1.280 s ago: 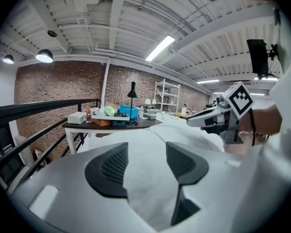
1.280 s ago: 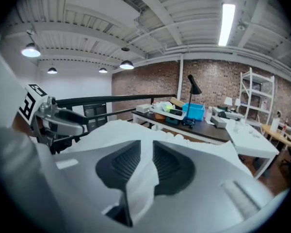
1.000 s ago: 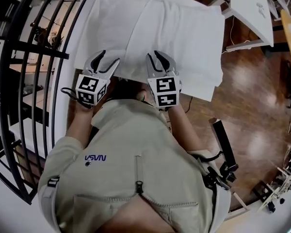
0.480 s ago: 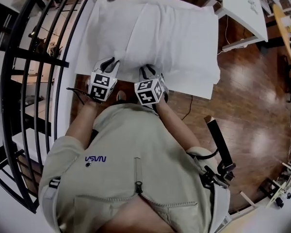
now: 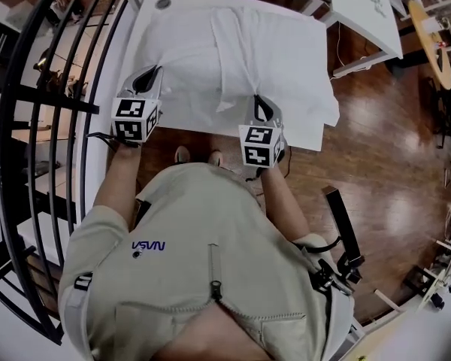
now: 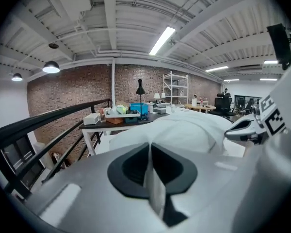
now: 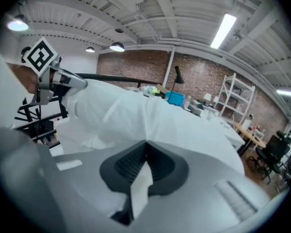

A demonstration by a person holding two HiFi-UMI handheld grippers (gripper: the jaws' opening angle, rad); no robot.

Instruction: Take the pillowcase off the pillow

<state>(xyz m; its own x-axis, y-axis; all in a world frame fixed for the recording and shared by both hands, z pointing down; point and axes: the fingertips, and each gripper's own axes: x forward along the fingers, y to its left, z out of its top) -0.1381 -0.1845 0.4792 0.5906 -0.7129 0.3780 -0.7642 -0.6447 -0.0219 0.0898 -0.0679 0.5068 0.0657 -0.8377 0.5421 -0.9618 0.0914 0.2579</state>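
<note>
A: Spreading the open end is the step I'd tag. The left gripper (image 5: 151, 74) at upper left and the right gripper (image 5: 260, 105) at centre right have both just clamped shut. Each has a fold of white cloth pinched between its pads (both gripper views show it).

B: Where's the thing?

A: The pillowcase (image 5: 210, 81) lies on the white table (image 5: 146, 21), upper middle of the head view, and it's still on the pillow. The cloth runs between the two grippers.

B: How to do it well?

A: My call: keep both pinches firm and draw the hem evenly toward the bottom of the frame. Grip only the case, not the filling, or the pillow just drags along and may slide off the near edge.

B: Anything hard to read?

A: The pillow is covered, so only a hump shows. I can't tell if each pinch holds one layer or two. It's white on white, so the hem is hard to trace, and the grippers cover their own grip points in the head view.
</note>
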